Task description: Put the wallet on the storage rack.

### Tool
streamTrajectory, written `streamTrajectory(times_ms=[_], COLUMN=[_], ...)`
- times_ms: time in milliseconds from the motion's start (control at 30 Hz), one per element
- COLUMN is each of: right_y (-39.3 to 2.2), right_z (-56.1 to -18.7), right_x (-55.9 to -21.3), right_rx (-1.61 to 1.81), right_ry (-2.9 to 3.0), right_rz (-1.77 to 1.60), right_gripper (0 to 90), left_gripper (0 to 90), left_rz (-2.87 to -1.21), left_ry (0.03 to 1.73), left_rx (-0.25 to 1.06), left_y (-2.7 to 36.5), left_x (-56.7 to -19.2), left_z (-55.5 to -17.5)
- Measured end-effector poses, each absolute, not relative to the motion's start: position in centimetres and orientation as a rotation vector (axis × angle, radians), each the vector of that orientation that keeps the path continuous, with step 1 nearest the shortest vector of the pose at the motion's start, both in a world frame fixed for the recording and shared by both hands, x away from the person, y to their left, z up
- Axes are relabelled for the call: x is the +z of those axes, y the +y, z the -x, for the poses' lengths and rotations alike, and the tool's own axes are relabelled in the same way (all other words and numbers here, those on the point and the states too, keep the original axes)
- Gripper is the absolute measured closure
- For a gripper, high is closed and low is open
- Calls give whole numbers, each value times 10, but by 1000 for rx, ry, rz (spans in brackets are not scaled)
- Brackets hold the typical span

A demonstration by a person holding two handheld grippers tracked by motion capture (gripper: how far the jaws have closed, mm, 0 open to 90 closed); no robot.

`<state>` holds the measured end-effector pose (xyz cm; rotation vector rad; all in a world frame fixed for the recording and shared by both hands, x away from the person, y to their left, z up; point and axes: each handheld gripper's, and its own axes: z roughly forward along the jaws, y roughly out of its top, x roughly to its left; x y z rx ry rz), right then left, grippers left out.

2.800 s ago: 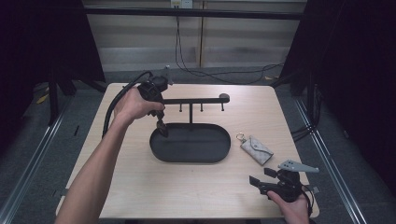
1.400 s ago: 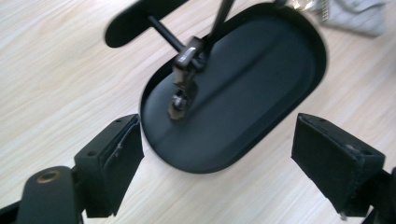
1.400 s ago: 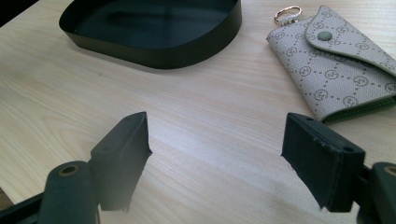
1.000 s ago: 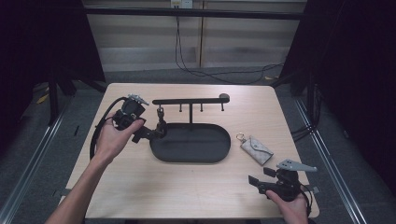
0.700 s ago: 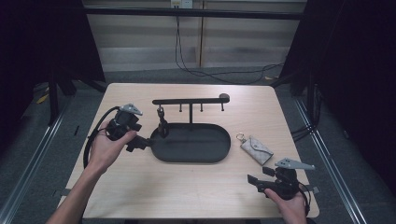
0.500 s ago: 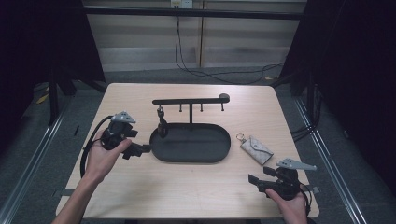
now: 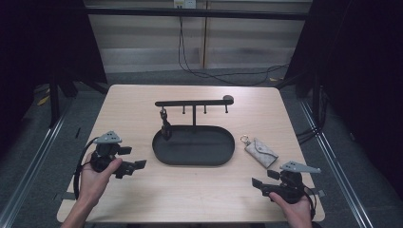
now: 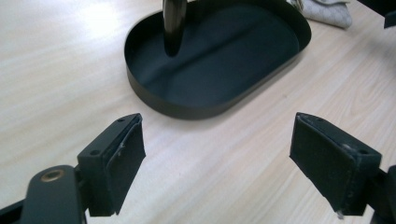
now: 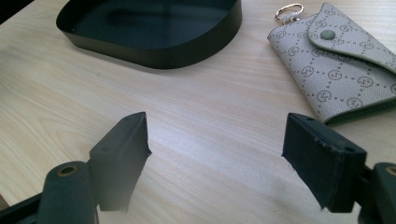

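A black oval tray lies mid-table, with a black hook rack rising from its far edge. A small dark item hangs from the rack's left hook. A beige patterned key pouch with a gold ring lies to the right of the tray. My left gripper is low over the table to the near left of the tray, open, with nothing between its jaws. In the left gripper view its gripper faces the tray and the hanging item. My right gripper stands open near the front right, the pouch just beyond it.
The light wooden table ends close behind both hands at the near edge. Metal rails run along the floor on both sides. Cables hang at the back wall. The right gripper has the tray ahead to its left.
My left hand has come away from the rack, moving down and toward the near left of the table with open jaws. The dark item stays on the hook. My right hand has not moved.
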<state>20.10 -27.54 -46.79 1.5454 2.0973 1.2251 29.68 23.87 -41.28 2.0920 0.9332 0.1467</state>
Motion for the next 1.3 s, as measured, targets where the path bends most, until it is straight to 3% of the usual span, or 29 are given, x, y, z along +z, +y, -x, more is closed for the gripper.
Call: streamTrajectory(times_ms=[700,900,1300], right_y=[-279,-282,-287], right_z=[-201,-209,-241], right_x=[-462,-459,-443], right_rx=[1244,1221,1086], right_ry=[2085,2106,2164], right_rz=[-1552,-1546,-1551], right_gripper=[193,227,181], left_gripper=[221,220,213], left_rz=[-2033,-2012,-1993], left_ry=[1005,1021,1022], left_rx=[96,120,101], left_y=[252,263,273], left_x=[-452,-457,-462], left_z=[-255,-240,-231])
